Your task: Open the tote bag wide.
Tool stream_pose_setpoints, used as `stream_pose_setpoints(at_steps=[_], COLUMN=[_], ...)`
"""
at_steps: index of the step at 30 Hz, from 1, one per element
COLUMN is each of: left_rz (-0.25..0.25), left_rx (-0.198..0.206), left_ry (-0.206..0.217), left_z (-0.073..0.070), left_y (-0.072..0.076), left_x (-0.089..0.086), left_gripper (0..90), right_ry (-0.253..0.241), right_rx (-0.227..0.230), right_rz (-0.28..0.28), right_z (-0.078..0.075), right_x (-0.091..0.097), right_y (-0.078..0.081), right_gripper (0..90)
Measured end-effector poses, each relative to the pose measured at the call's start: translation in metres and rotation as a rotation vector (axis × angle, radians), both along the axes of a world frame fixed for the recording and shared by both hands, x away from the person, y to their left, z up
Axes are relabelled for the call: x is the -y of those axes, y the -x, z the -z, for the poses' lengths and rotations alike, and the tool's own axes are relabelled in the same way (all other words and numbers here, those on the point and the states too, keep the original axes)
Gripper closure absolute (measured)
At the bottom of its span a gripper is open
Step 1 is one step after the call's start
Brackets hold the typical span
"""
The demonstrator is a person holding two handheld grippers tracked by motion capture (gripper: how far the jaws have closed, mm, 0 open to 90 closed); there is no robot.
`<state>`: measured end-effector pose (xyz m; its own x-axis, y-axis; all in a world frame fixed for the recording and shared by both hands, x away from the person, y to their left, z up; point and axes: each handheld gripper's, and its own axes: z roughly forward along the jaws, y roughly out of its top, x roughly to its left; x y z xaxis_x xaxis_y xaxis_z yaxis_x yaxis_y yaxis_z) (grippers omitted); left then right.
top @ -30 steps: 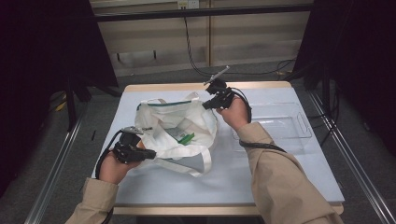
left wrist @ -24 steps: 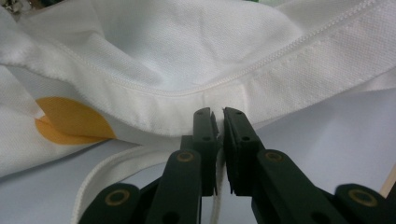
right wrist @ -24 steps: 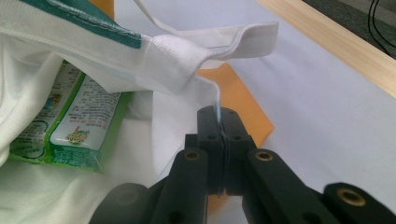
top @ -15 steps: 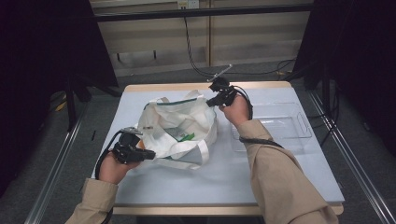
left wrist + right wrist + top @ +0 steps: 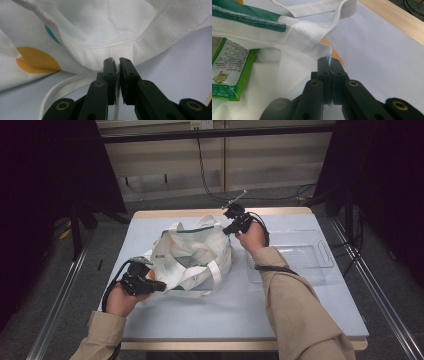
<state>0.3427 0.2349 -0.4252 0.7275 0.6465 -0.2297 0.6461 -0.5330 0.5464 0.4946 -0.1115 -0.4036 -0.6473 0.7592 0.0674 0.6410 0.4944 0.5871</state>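
I am pinching the tote bag with both tools.
My left tool is gripping its near edge, my right tool its far rim, beside the green carton inside.

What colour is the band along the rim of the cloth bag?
Green, on the white bag; clearest in the right gripper view, at top left.
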Motion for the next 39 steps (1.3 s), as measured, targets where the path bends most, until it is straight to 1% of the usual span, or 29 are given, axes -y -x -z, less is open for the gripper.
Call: stream_pose_setpoints(at_steps=[3,7,8,9,12,17,20,24,29,31,32,36,39], left_rz=[0.0,0.002,0.013,0.002,0.007,0.006,0.014,0.01,0.014,0.011,0.001,0.003,0.008], left_rx=[-0.002,-0.005,-0.01,-0.011,-0.014,-0.013,-0.013,-0.014,-0.016,-0.013,-0.014,-0.018,-0.013], left_ry=[-0.006,-0.008,-0.017,-0.01,-0.014,-0.013,-0.022,-0.018,-0.029,-0.025,-0.019,-0.024,-0.03], left_z=[0.0,0.001,0.001,0.002,0.002,0.003,0.003,0.004,0.004,0.005,0.005,0.005,0.005], left_y=[0.0,0.0,-0.001,-0.001,-0.001,-0.001,-0.002,-0.002,-0.002,-0.002,-0.002,-0.002,-0.003], left_x=[0.0,0.0,-0.001,0.0,-0.001,0.0,0.0,-0.001,-0.001,0.0,0.001,0.001,0.0], left_gripper=[84.4,84.4,84.4,84.4,84.4,84.4,84.4,84.4,84.4,84.4,84.4,84.3,84.3], right_ry=[0.008,0.032,0.039,0.046,0.063,0.076,0.096,0.101,0.104,0.102,0.104,0.109,0.106], right_rx=[-0.005,-0.012,-0.011,-0.014,-0.018,-0.024,-0.025,-0.032,-0.048,-0.049,-0.048,-0.045,-0.043], right_rz=[0.003,0.001,0.0,-0.001,0.002,0.0,-0.004,-0.004,0.004,0.006,0.005,0.0,0.002], right_z=[0.002,0.004,0.004,0.005,0.007,0.011,0.012,0.014,0.016,0.017,0.017,0.018,0.018], right_x=[0.0,-0.001,-0.002,-0.002,-0.003,-0.005,-0.006,-0.007,-0.007,-0.007,-0.007,-0.007,-0.007], right_y=[-0.002,-0.005,-0.006,-0.007,-0.009,-0.009,-0.01,-0.011,-0.012,-0.012,-0.012,-0.012,-0.012], right_gripper=[89.2,89.2,89.1,89.1,89.1,88.9,88.9,88.9,88.8,88.8,88.8,88.7,88.4])
